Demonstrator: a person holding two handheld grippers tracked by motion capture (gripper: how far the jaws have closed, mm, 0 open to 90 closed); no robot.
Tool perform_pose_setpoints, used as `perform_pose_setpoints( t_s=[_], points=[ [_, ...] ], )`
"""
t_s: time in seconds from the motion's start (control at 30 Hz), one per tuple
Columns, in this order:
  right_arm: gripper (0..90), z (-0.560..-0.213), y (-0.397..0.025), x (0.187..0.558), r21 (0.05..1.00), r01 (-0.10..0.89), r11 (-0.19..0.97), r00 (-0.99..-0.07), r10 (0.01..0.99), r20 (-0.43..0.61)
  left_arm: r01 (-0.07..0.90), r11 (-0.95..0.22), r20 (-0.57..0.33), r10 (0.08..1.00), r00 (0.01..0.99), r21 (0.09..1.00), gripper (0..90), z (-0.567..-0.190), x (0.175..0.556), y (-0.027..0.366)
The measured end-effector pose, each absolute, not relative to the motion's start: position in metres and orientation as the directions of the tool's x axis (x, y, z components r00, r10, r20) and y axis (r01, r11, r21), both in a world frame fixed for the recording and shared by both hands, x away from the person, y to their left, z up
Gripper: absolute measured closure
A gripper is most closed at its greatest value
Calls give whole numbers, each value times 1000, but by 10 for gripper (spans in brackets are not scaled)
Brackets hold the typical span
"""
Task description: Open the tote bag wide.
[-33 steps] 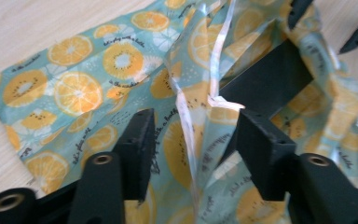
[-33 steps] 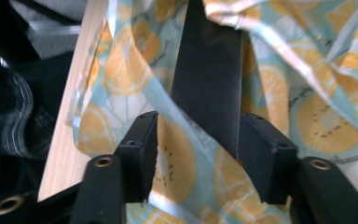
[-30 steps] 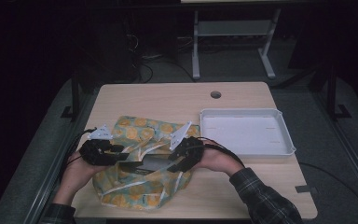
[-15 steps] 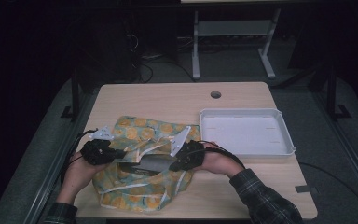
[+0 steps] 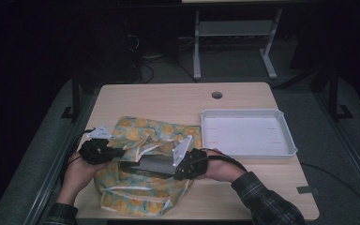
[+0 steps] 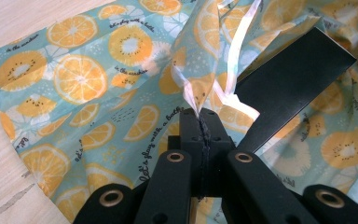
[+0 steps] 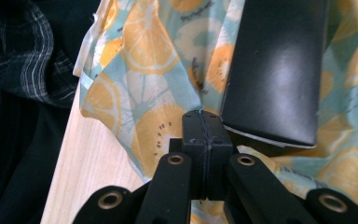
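In the high view, a fruit-print bag (image 5: 145,183) lies on the lower left part of the wooden worktop (image 5: 178,101), with a flat black box (image 5: 151,165) resting in its opening near the middle of the frame. The left tongs (image 5: 117,152) sit at the bag's left edge and the right tongs (image 5: 178,169) at the right end of the box, each held by a hand coming up from the bottom edge; a checked sleeve (image 5: 267,204) shows at the lower right. An empty white tray (image 5: 288,140) stands on the worktop to the right of the bag, apart from it. In the left gripper view, the left tongs (image 6: 204,122) are pressed together at the centre of the frame, pinching a clear strip of the bag's rim; the bag (image 6: 84,93) spreads across the left half, and the black box (image 6: 293,79) slants away at the upper right. In the right gripper view, the right tongs (image 7: 204,122) are also pressed together, pinching the bag (image 7: 158,60) at its edge just beside the lower left corner of the box (image 7: 277,70), which stands in the upper right of the frame.
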State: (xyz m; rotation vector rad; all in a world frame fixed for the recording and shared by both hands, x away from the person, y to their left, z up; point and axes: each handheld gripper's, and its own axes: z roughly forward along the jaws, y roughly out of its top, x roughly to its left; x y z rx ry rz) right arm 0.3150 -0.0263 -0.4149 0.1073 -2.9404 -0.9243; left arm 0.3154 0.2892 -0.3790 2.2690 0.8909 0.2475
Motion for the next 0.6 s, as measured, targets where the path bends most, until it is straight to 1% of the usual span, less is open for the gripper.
perform_pose_setpoints(
  t_s=[0.3,0.37,0.47,0.6],
  points=[
    [894,-428,-22,314,523,-58,850,-995,-93,41,524,-535,-51,666,744,663,896,-378,318,291],
    [894,-431,-21,313,506,-46,861,-995,-85,53,528,-531,-49,672,739,663,897,-379,319,292],
    [894,-435,-18,314,500,-63,864,-995,-96,41,537,-513,-45,694,718,670,897,-381,322,295],
    [894,-438,-17,313,483,-52,874,-995,-89,54,550,-488,-39,723,690,678,897,-386,329,297]
  ],
)
